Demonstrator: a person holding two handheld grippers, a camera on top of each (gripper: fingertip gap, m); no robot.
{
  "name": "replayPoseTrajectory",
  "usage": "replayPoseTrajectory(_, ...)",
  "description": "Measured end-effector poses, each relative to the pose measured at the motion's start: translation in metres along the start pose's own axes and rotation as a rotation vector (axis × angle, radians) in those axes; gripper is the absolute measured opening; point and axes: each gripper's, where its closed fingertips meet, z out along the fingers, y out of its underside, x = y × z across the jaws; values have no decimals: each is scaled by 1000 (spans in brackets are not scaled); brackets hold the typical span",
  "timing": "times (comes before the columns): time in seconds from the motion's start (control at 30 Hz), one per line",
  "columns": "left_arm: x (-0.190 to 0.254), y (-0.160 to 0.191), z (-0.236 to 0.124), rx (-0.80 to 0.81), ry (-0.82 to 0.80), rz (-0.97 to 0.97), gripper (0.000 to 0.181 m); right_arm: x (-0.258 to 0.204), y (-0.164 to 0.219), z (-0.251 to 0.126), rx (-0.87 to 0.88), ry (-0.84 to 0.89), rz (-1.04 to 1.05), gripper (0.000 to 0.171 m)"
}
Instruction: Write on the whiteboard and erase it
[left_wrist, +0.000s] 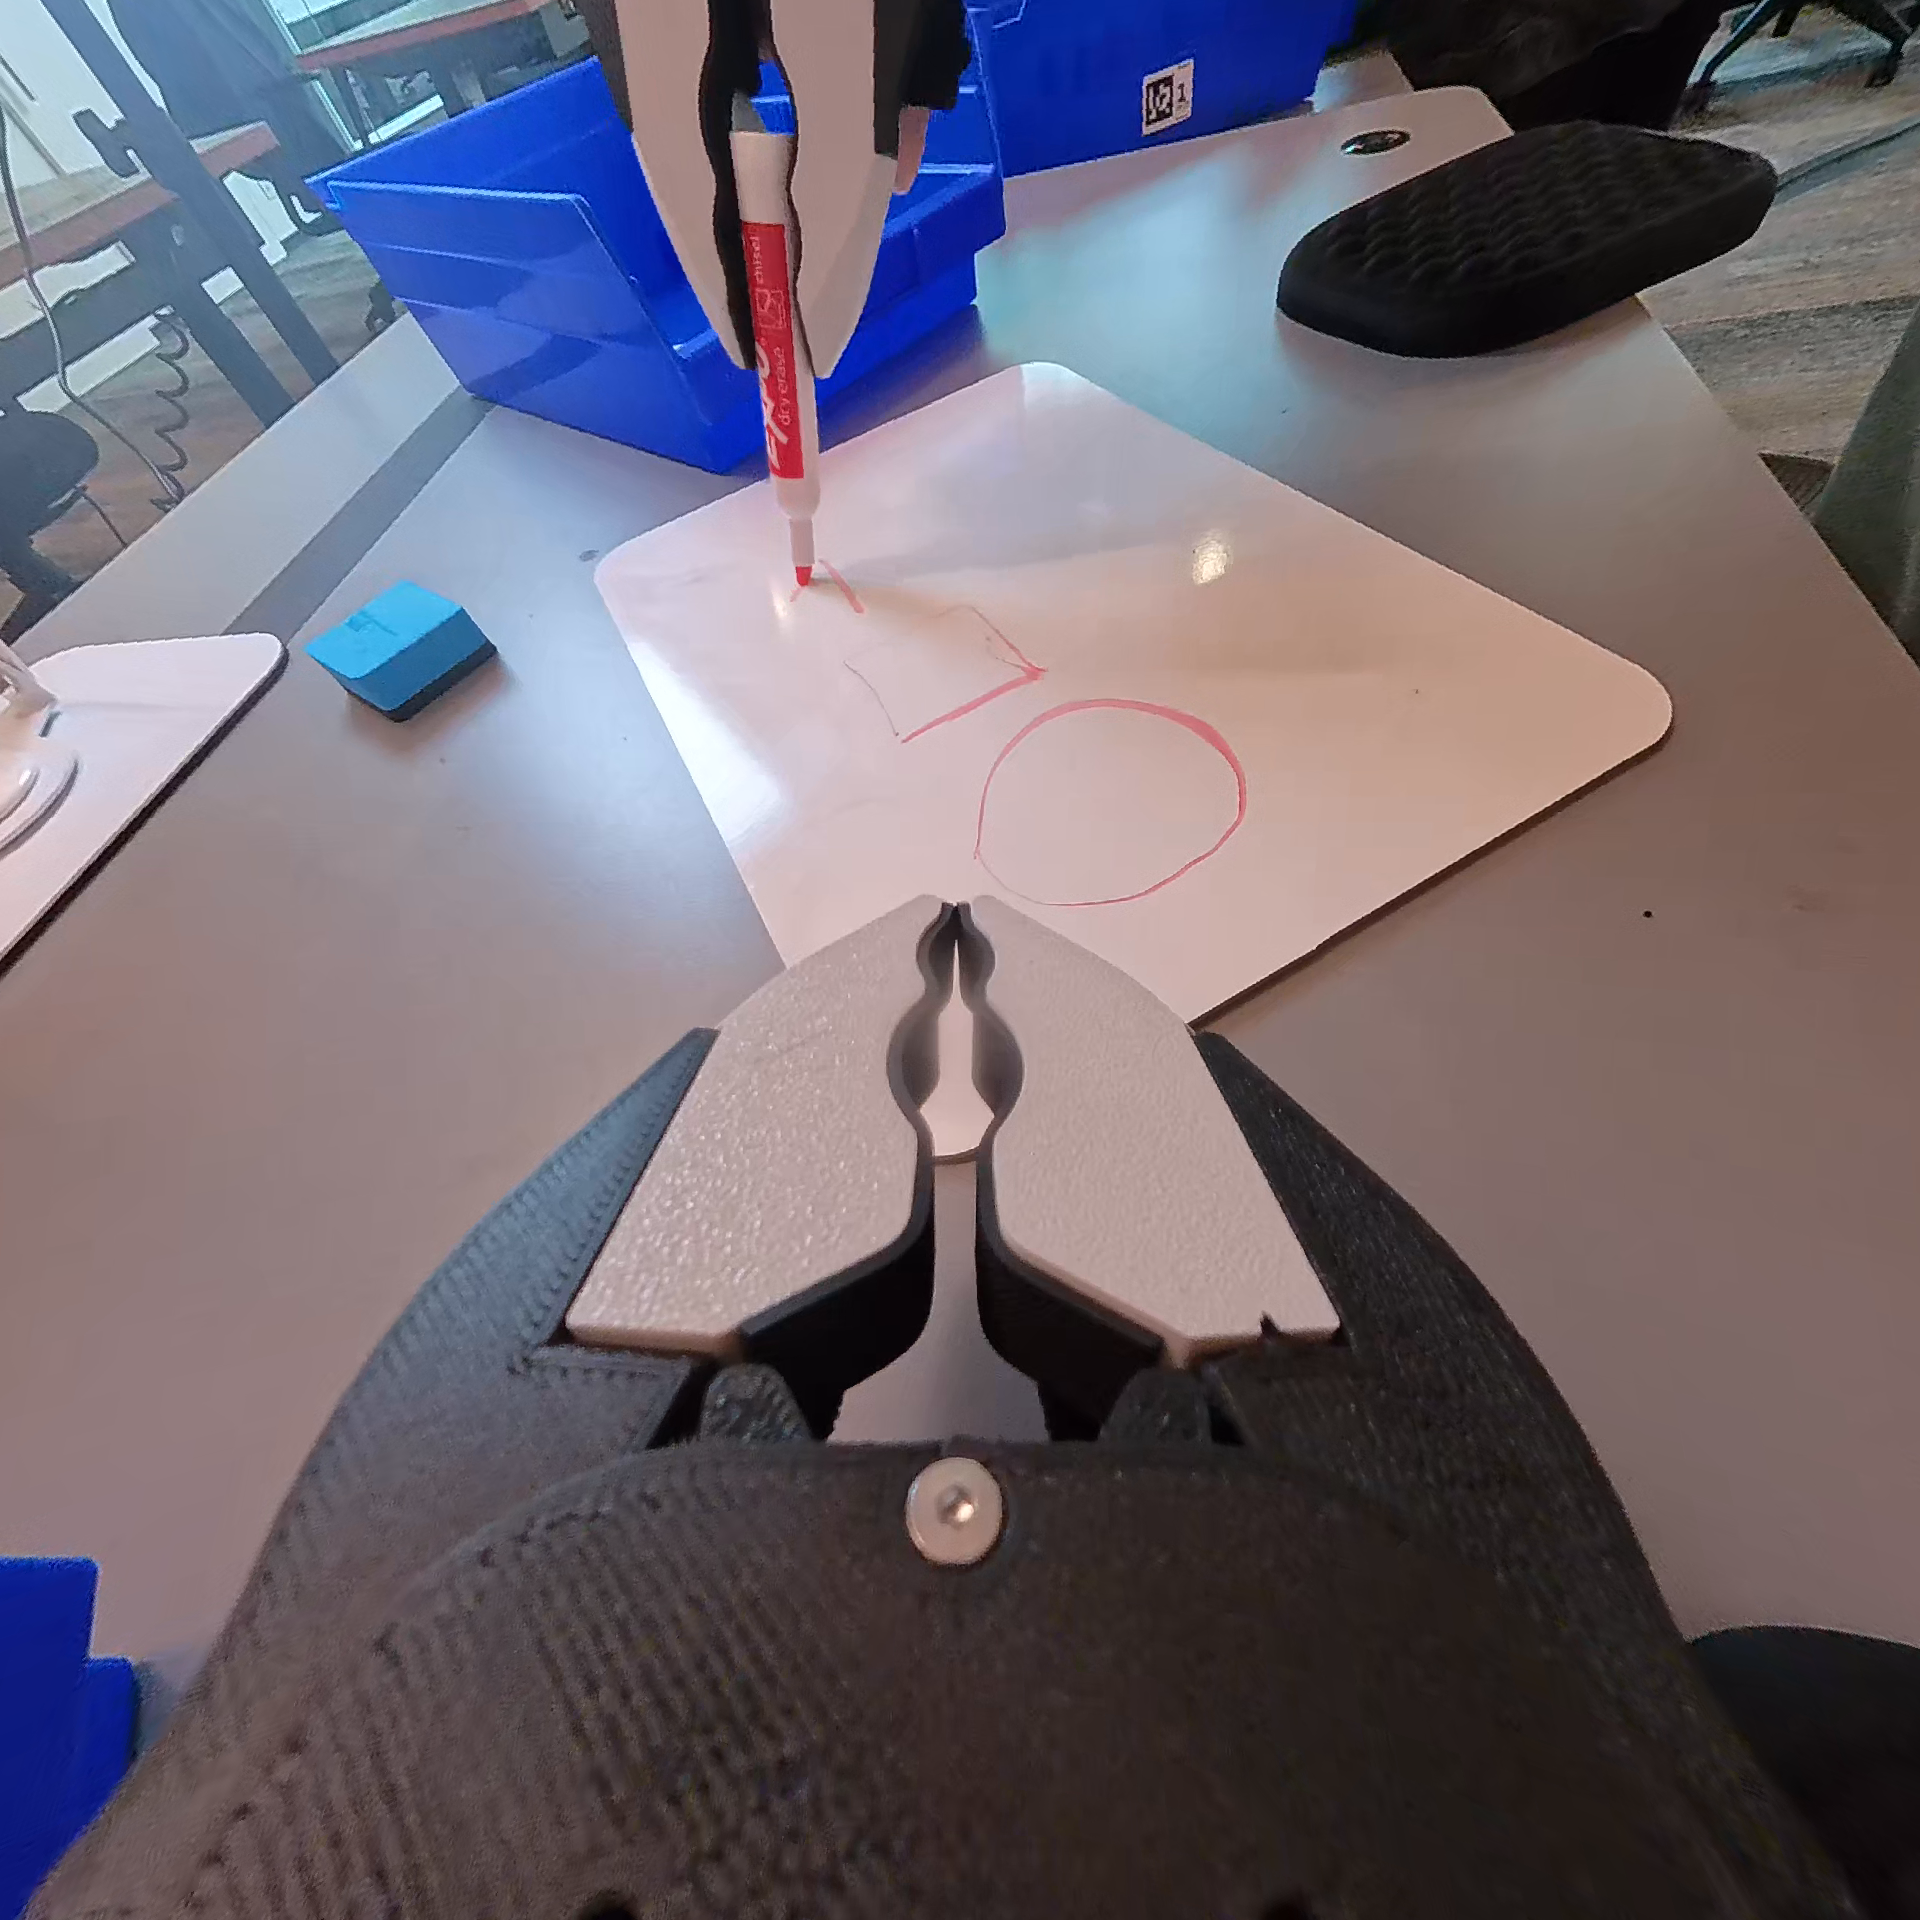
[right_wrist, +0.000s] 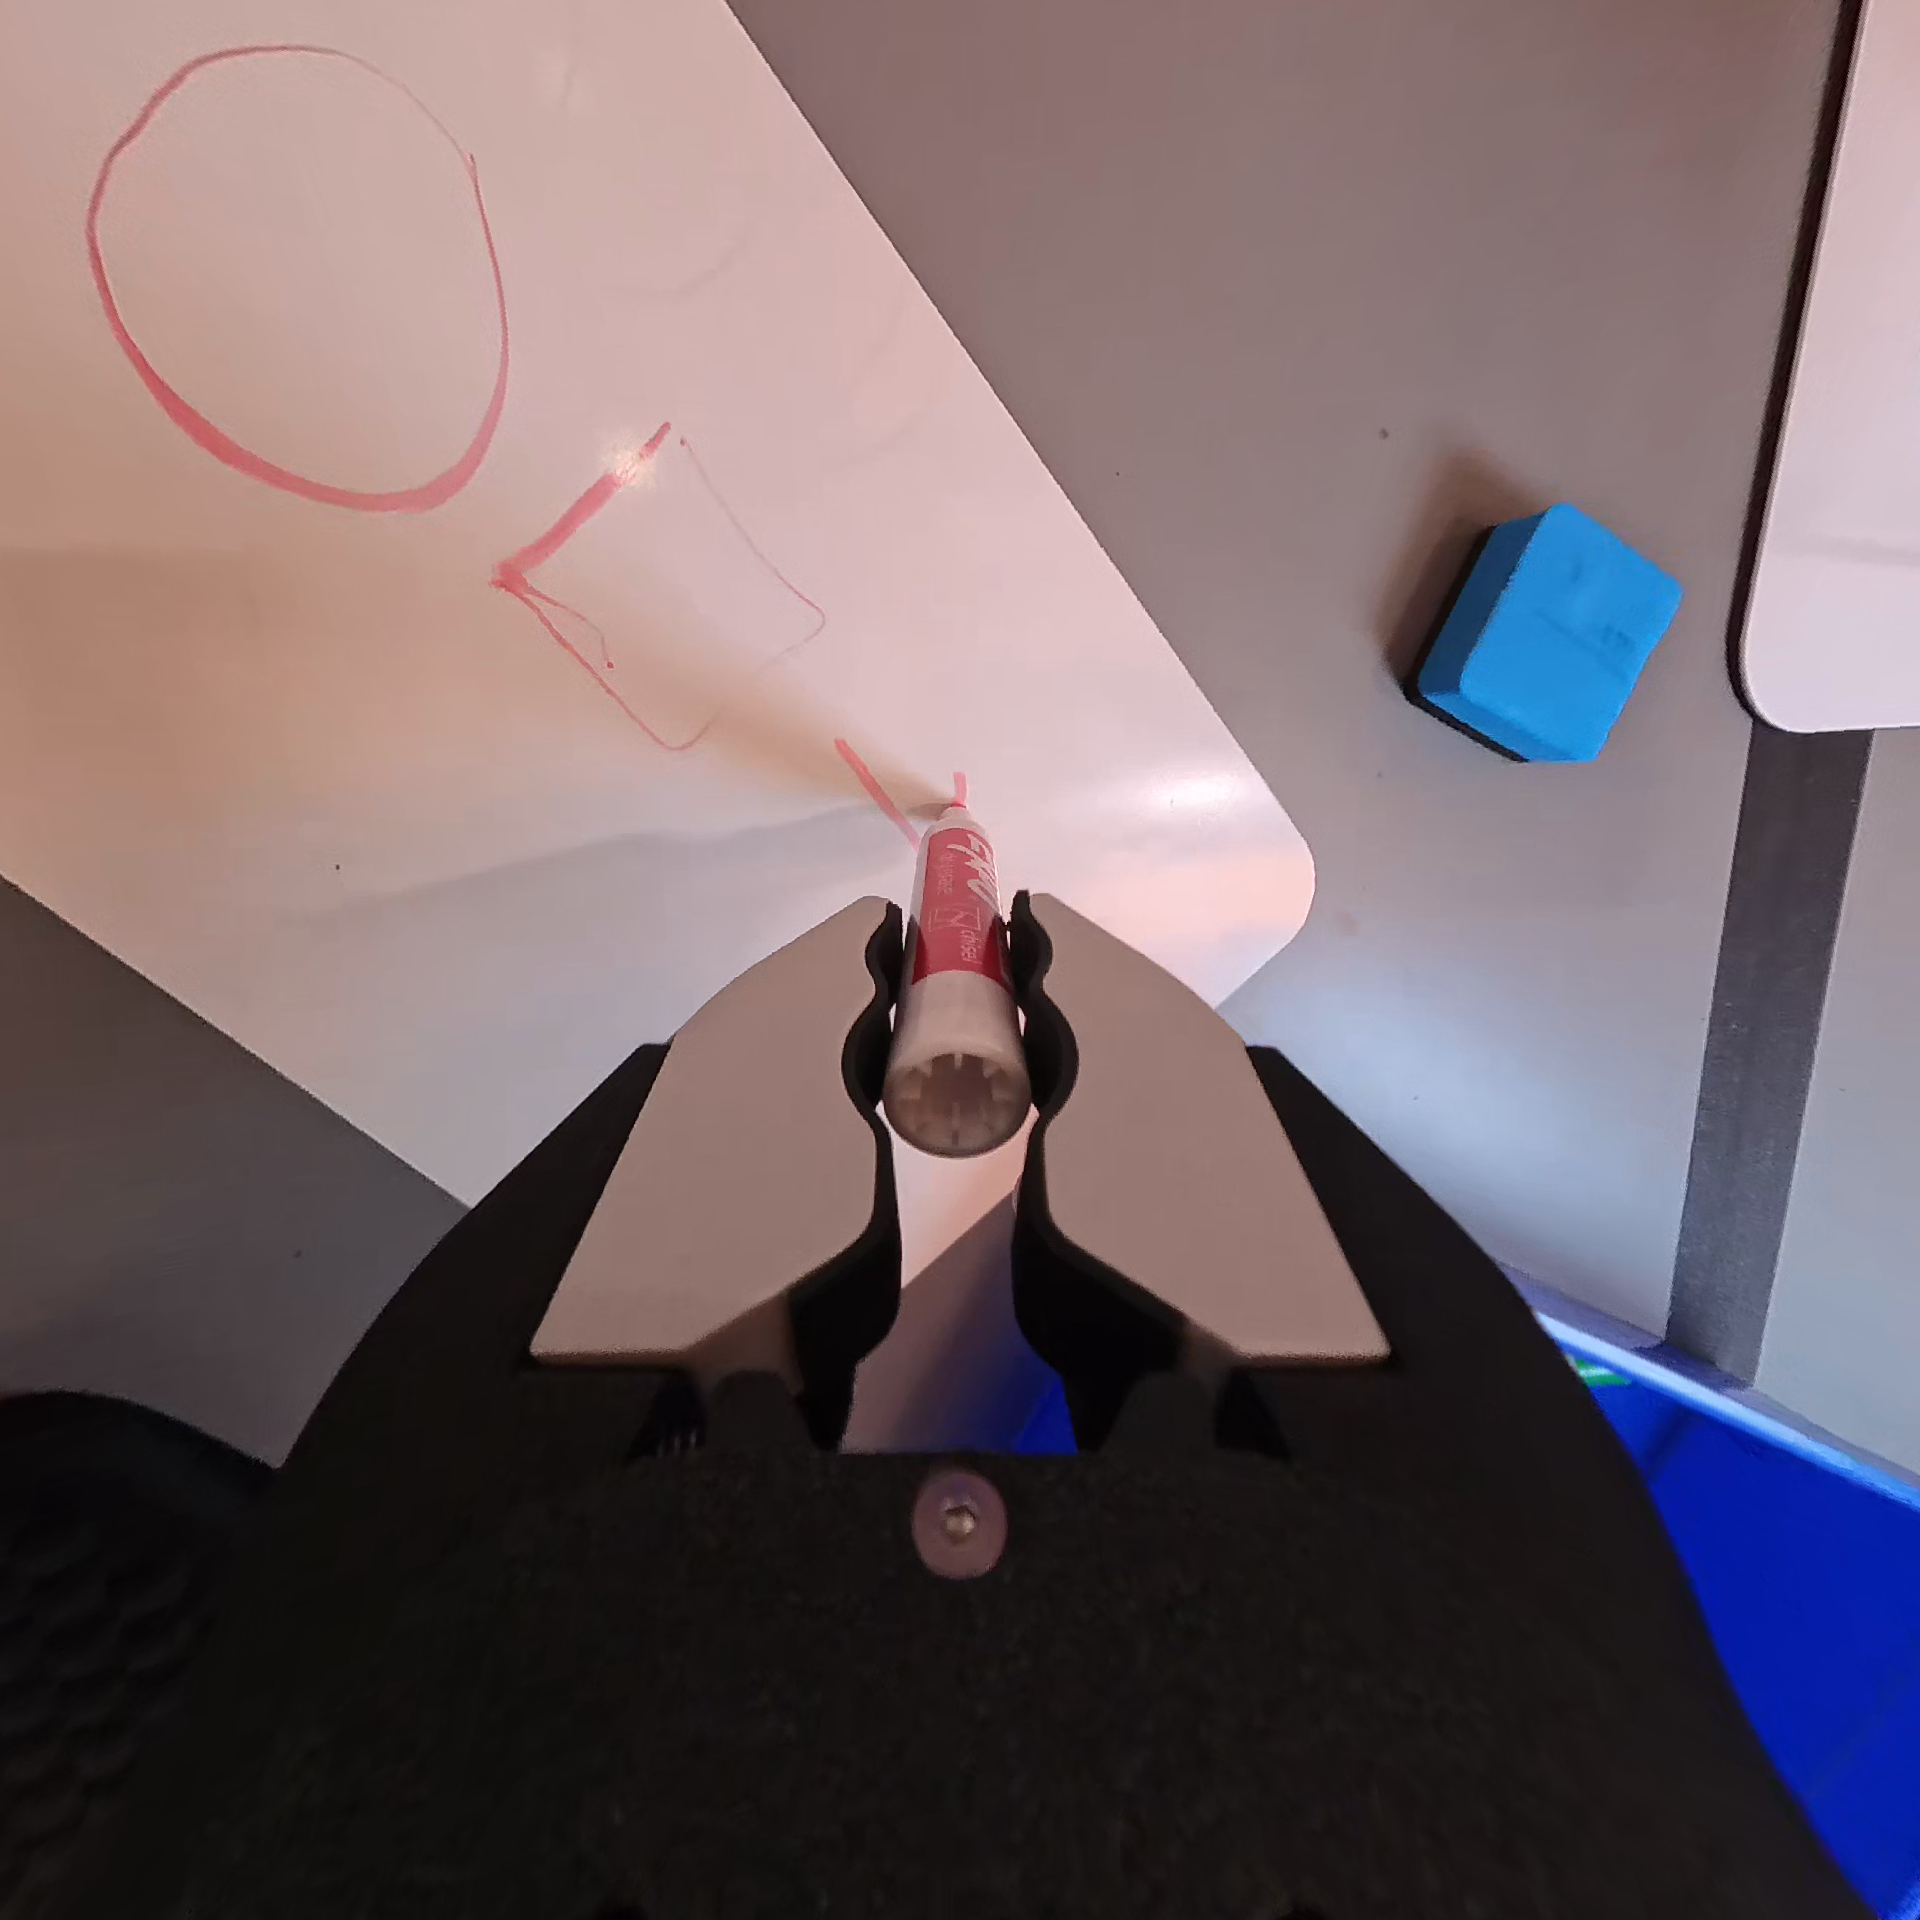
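A white whiteboard (left_wrist: 1299, 665) lies flat on the grey table, also in the right wrist view (right_wrist: 312, 831). It bears a red circle (left_wrist: 1110, 802), a faint square outline (left_wrist: 940, 675) and a short angled red stroke by the pen tip. My right gripper (right_wrist: 954, 902) is shut on a red dry-erase marker (right_wrist: 951, 935); in the left wrist view the marker (left_wrist: 781, 384) stands nearly upright with its tip touching the board's far left corner. My left gripper (left_wrist: 958, 912) is shut and empty, hovering over the board's near edge. A blue eraser (left_wrist: 403, 646) lies left of the board.
Blue plastic bins (left_wrist: 582, 260) stand behind the board. A black padded armrest (left_wrist: 1527, 234) sits at the far right. A second white board (left_wrist: 125, 727) lies at the left edge, past the eraser (right_wrist: 1548, 634). A person's hand in a black glove (left_wrist: 920, 104) holds the right gripper.
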Motion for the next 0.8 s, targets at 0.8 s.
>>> replayPoseTrajectory(0.8,0,0,0,-1,0,5,0,-5,13,-22,1,50,28,20)
